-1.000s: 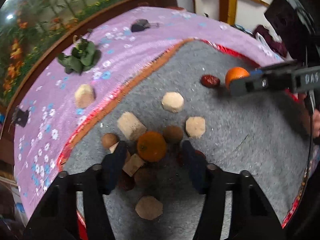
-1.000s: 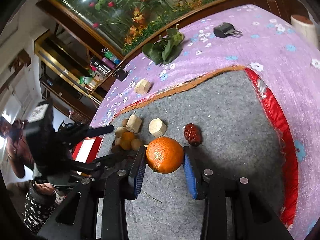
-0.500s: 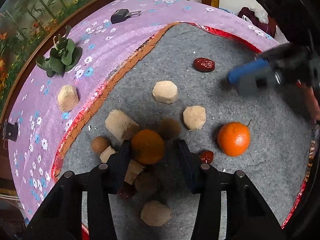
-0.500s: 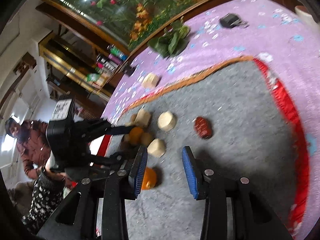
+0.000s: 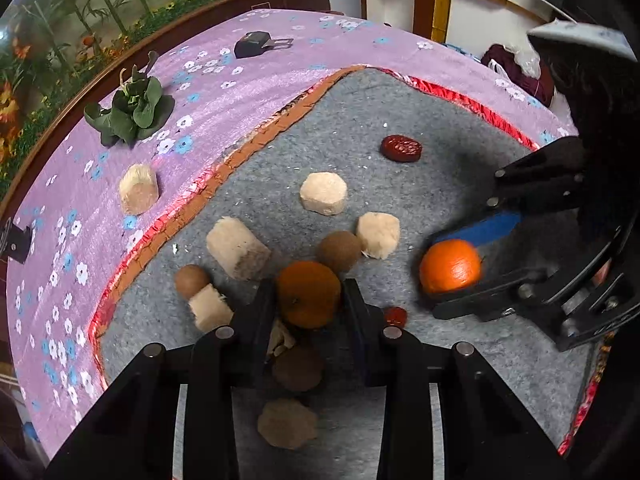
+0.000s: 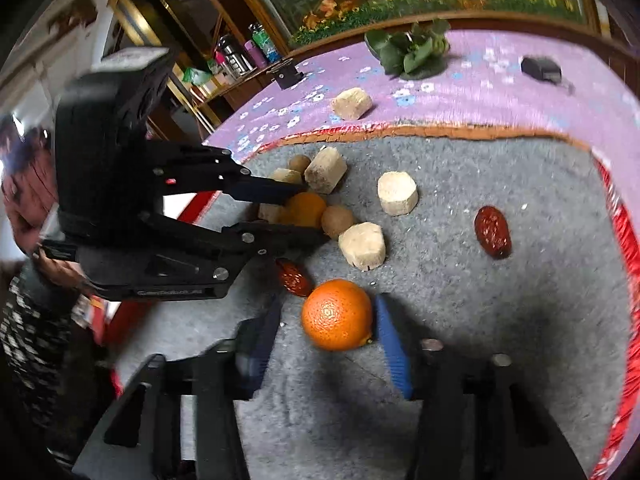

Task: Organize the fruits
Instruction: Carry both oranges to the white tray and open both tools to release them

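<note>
My left gripper (image 5: pixel 309 300) is shut on a dull orange fruit (image 5: pixel 309 294) in the pile on the grey mat (image 5: pixel 420 192); it also shows in the right wrist view (image 6: pixel 304 210). My right gripper (image 6: pixel 328 320) is open around a bright orange (image 6: pixel 337 314) that rests on the mat; only the right finger touches it. The same orange (image 5: pixel 450 266) shows in the left wrist view between the right gripper's fingers. Two red dates (image 6: pixel 493 232) (image 6: pixel 294 278) lie on the mat. Small brown round fruits (image 5: pixel 339 250) (image 5: pixel 192 282) sit in the pile.
Several beige cork-like blocks (image 5: pixel 323 193) lie on the mat and one (image 5: pixel 139 189) on the purple flowered cloth (image 5: pixel 224 80). A leafy green plant (image 5: pixel 130 110) and a black object (image 5: pixel 254 44) sit farther back. The mat's red border (image 6: pixel 620 240) runs at the right.
My left gripper closed on the dull orange fruit. My right gripper, which had let go of the bright orange on the mat, came back down around it, still open.
</note>
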Tool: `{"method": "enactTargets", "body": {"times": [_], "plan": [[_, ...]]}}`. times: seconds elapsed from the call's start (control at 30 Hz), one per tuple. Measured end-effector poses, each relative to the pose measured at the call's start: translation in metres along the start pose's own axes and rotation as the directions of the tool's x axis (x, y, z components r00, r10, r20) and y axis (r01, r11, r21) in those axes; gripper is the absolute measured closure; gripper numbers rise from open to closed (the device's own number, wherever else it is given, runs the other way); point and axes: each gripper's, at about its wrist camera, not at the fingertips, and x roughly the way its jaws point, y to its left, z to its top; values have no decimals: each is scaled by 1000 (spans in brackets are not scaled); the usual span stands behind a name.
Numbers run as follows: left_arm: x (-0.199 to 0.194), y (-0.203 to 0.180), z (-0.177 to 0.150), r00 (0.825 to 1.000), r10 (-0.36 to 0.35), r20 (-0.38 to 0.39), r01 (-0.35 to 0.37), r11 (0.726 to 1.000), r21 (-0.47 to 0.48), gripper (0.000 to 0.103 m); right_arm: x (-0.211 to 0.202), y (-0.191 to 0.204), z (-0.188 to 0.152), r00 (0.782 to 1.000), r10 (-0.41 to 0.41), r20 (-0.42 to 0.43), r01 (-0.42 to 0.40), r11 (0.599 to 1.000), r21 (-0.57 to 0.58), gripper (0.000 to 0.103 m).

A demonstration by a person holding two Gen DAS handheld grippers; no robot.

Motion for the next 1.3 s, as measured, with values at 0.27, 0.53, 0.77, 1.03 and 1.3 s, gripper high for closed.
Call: {"method": "enactTargets", "body": {"times": [0.27,0.53,0.77,1.03,1.3], "plan": [[-31,-5,-20,990,-3,143,23,990,-140,73,-15,-2,-2,997,10,71,-10,1000,3,68],[-119,19,-104,928,135,348,50,878,-476,73,-13,34,8,989,119,86,-120,993,12,69],[-178,42,-196,870,434,233,-158,694,-703,72,23,125,40,970,235,66,-230,971,-71,69],[-193,63,-273,843,531,86,-260,542,-799,72,89,225,53,939,345,-13,-344,931,-125,69],[-171,69,-296,856,517,-3,-298,487,-821,72,130,266,36,944,313,-105,-327,932,-156,69]]}}
